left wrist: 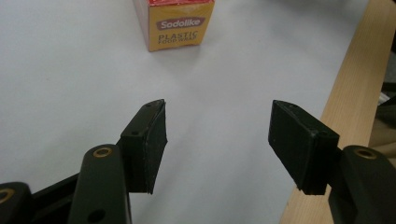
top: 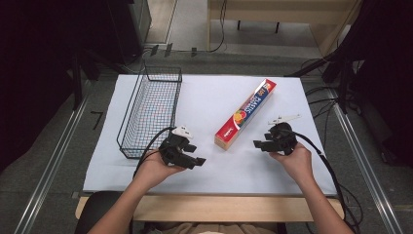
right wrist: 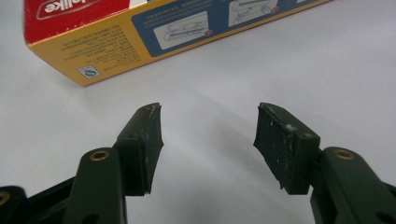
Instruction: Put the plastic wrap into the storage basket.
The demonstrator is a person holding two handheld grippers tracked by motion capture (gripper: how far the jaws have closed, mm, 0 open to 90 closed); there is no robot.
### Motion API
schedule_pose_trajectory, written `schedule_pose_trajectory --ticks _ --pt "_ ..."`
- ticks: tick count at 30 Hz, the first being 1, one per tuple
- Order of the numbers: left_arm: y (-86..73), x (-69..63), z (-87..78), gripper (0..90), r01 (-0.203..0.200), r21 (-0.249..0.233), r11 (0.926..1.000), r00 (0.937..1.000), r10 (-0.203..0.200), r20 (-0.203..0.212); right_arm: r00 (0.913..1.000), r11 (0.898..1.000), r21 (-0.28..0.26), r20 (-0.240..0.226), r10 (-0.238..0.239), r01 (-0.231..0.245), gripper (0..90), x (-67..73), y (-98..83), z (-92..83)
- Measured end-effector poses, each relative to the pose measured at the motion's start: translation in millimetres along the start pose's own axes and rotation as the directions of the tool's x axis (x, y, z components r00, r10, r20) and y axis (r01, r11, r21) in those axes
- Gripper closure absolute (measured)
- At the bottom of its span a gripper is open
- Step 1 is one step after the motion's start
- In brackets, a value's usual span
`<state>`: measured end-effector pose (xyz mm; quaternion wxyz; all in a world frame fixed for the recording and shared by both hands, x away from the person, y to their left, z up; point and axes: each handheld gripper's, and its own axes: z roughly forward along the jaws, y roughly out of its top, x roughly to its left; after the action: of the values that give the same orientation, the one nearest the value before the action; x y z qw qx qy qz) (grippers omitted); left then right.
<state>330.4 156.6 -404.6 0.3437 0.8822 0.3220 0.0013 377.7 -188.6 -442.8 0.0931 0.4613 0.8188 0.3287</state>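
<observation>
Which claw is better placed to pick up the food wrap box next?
Probably the right claw: its open jaws face the long side of the food wrap box, which lies just ahead in its view. The left claw, also open and empty, faces only the box's near end.

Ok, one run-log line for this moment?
left gripper: open, empty | right gripper: open, empty | red-yellow plastic-wrap box: on table, untouched

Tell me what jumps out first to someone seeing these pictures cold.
The bright red-and-yellow box of plastic food wrap lies slantwise in the middle of the white table, bare of any grip. A black wire basket stands at its left. Near the front edge, the left gripper and the right gripper flank the box's near end, fingers apart with nothing between.
</observation>
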Motion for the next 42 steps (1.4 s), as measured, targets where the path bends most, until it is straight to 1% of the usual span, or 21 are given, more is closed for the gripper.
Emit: schedule_pose_trajectory --ticks 1,2,5,6,7,9,10,11,13,16,20,21,24,26,31,33,36,37,38,40,42 --pt "1.0 1.4 -1.0 38.1 0.002 -0.004 1.0 0.9999 -0.002 0.01 0.9999 1.0 -0.002 -0.007 0.015 -0.015 42.3 1.7 0.8 0.2" --pt "1.7 2.2 -1.6 38.1 0.005 -0.013 0.9999 0.9999 -0.005 0.012 0.9999 1.0 -0.002 -0.007 0.015 -0.015 42.3 1.7 0.8 0.2" --pt "2.0 3.1 -1.4 38.7 0.006 -0.001 1.0 0.9999 -0.006 0.01 0.9996 0.999 -0.019 -0.006 0.027 -0.027 42.3 5.4 3.1 -2.9" --pt "2.1 3.3 0.0 39.5 0.0 0.016 0.9999 0.9999 -0.001 0.012 0.9981 0.998 -0.027 -0.026 0.056 -0.057 42.1 6.0 4.4 -6.4" --pt "2.1 3.3 0.0 40.2 0.0 0.016 0.9999 0.9999 -0.001 0.012 0.9961 0.996 -0.034 -0.03 0.083 -0.084 42.1 6.4 5.5 -8.4" --pt "2.9 3.4 0.2 40.7 -0.011 0.019 0.9998 0.9998 0.01 0.017 0.9963 0.995 -0.045 -0.021 0.083 -0.084 42.5 7.5 6.9 -11.2" --pt "3.1 4.2 0.3 40.7 -0.007 0.015 0.9999 0.9998 0.007 0.018 0.9976 0.997 -0.032 0.018 0.068 -0.067 43.3 9.5 9.4 -13.4" --pt "3.3 5.6 0.7 40.7 -0.005 0.015 0.9999 0.9997 0.005 0.024 0.9976 0.997 -0.032 0.018 0.068 -0.067 43.3 9.5 9.4 -13.4" --pt "3.6 6.2 0.8 40.7 0.004 0.013 0.9999 0.9999 -0.004 0.016 0.9972 0.998 -0.022 0.034 0.067 -0.066 44.1 12.4 11.4 -12.3" --pt "4.9 5.8 0.5 40.6 -0.003 0.01 0.9999 0.9998 0.003 0.018 0.9974 0.998 -0.005 0.046 0.056 -0.055 44.0 17.7 19.6 -6.1" --pt "5.9 2.4 0.8 40.4 -0.02 0.012 0.9997 0.9996 0.02 0.022 0.9976 0.998 0.01 0.043 0.054 -0.054 43.7 20.9 30.5 -2.9" --pt "5.8 1.8 1.2 40.2 -0.029 0.021 0.9994 0.9993 0.028 0.023 0.9976 0.998 0.01 0.031 0.063 -0.063 43.6 22.9 38.1 -1.7" --pt "5.1 2.4 1.8 40.2 -0.034 0.025 0.9991 0.999 0.033 0.028 0.9967 0.997 0.007 0.02 0.078 -0.079 43.2 24.8 42.3 0.4" --pt "4.5 3.1 1.6 40.2 -0.032 0.025 0.9992 0.9989 0.031 0.035 0.9972 0.998 0.012 0.034 0.066 -0.067 42.3 29.2 49.6 2.1" --pt "4.1 3.2 1.2 40.2 -0.028 0.02 0.9994 0.9988 0.028 0.04 0.9965 0.997 0.01 0.046 0.07 -0.071 41.2 33.0 58.9 2.3" --pt "4.3 3.0 2.0 40.3 -0.036 0.025 0.999 0.9989 0.035 0.032 0.9957 0.997 0.006 0.047 0.079 -0.08 40.5 33.6 63.6 5.3" --pt "5.0 3.1 5.2 40.5 -0.038 0.027 0.9989 0.9987 0.037 0.036 0.9911 0.995 -0.01 0.087 0.1 -0.1 38.7 33.5 76.5 10.5" --pt "4.9 2.8 5.9 40.5 -0.037 0.029 0.9989 0.9987 0.036 0.037 0.9892 0.994 -0.019 0.095 0.112 -0.11 37.8 32.8 81.7 12.1" --pt "4.4 2.8 6.6 40.5 -0.04 0.032 0.9987 0.9985 0.039 0.038 0.9851 0.99 -0.018 0.103 0.138 -0.137 34.4 32.2 90.3 15.2" --pt "3.6 2.6 6.7 40.6 -0.045 0.035 0.9984 0.9984 0.044 0.036 0.985 0.99 -0.022 0.101 0.139 -0.138 34.4 31.6 92.5 16.5" --pt "3.5 2.9 6.7 40.7 -0.047 0.034 0.9983 0.9981 0.045 0.043 0.9857 0.99 -0.007 0.094 0.14 -0.14 34.4 30.2 97.8 21.8"
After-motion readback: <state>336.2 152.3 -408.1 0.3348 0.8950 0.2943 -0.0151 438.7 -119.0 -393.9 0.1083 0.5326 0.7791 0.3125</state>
